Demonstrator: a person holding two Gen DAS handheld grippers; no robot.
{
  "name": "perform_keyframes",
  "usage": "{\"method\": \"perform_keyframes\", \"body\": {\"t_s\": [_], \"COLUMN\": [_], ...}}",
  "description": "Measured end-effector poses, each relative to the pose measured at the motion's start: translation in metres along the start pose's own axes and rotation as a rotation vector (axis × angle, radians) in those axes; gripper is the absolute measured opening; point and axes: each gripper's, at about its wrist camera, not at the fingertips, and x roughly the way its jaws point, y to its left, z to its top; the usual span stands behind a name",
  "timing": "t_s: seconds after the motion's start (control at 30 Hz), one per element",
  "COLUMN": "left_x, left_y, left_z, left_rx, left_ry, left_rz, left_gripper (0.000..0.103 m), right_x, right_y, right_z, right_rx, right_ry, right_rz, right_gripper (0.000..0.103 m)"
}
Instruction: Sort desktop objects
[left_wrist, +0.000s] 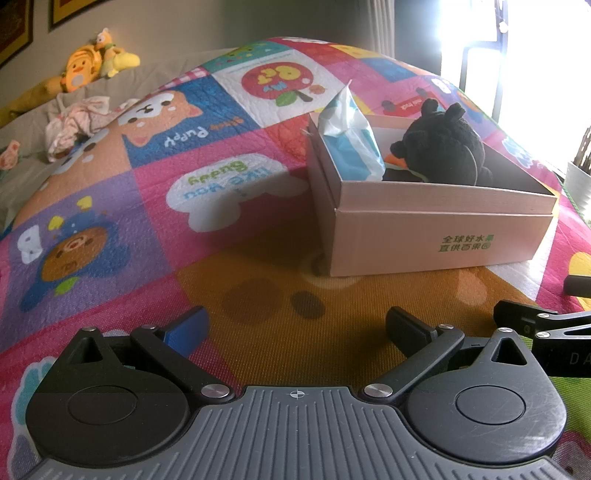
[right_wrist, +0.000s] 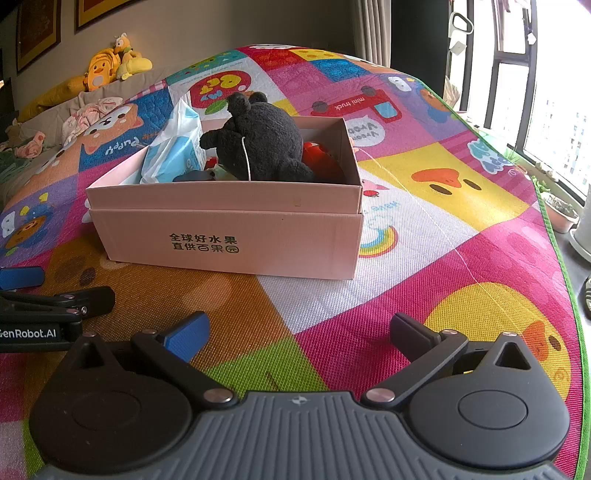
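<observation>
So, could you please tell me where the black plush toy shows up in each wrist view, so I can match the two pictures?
Left wrist view: the black plush toy sits right of centre, in the upper half, inside the pink box.
Right wrist view: the black plush toy sits left of centre, in the upper half, in the same pink box.
Shared landmark: the blue and white tissue pack beside the toy.

Cartoon patchwork play mat (right_wrist: 424, 229) w/ pink cardboard box (right_wrist: 229, 236) directly on it, nr centre.

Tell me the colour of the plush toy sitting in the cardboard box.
Black. The plush toy in the pink cardboard box shows best in the right wrist view.
</observation>
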Motion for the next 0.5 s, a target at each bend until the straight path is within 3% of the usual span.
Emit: {"method": "perform_keyframes", "body": {"t_s": [0.5], "left_x": [0.0003], "left_y": [0.0005], "left_z": [-0.0003], "left_rx": [0.000], "left_ry": [-0.001], "left_rz": [0.000], "left_gripper": [0.103], "right_x": [0.0000], "right_y": [-0.0010], "right_z": [0.0001], "right_rx": [0.000], "right_ry": [0.000], "right_rz": [0.000], "right_gripper": [0.103]}}
